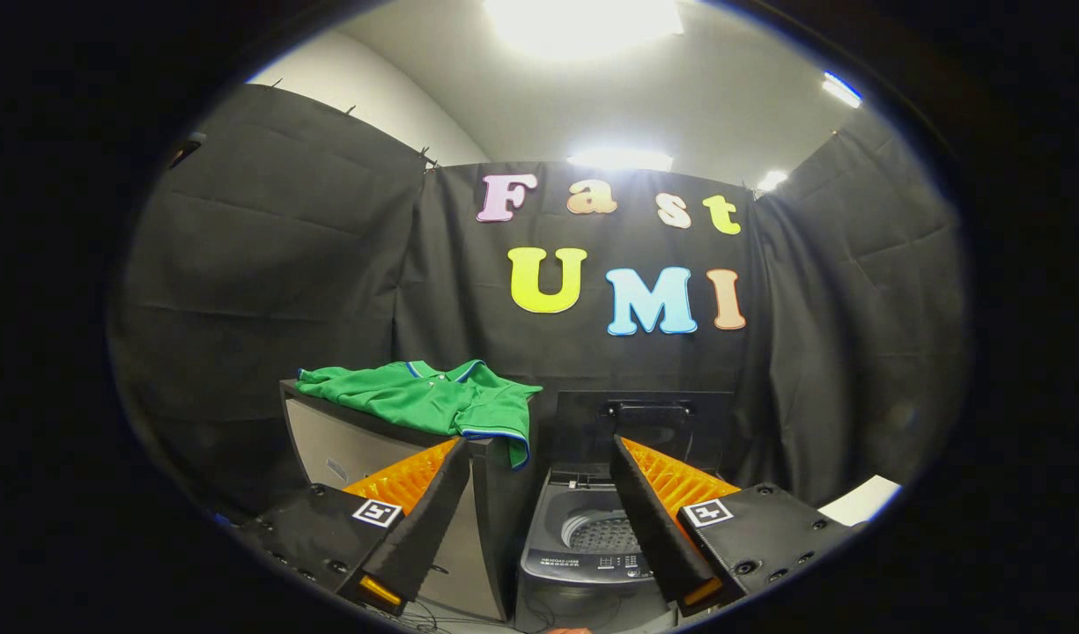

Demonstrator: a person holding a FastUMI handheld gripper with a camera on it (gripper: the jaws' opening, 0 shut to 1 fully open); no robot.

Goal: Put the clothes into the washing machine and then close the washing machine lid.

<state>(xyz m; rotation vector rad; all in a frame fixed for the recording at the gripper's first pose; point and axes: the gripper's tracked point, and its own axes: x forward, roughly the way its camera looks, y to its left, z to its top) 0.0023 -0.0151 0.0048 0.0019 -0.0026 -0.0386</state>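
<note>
A green polo shirt (433,401) with blue trim lies spread on top of a grey cabinet (363,449), one sleeve hanging over the cabinet's right edge. To the right of the cabinet stands a top-loading washing machine (583,550). Its lid (649,423) is raised upright at the back and the perforated drum (605,533) shows inside. My gripper (539,458) is open, fingers spread wide with nothing between them. The left finger overlaps the cabinet below the shirt; the right finger overlaps the machine's right side. Both the shirt and the machine lie beyond the fingertips.
Black cloth walls close in the booth behind and on both sides. A white surface (860,500) shows low at the right, beside the right finger. Cables lie on the floor in front of the machine.
</note>
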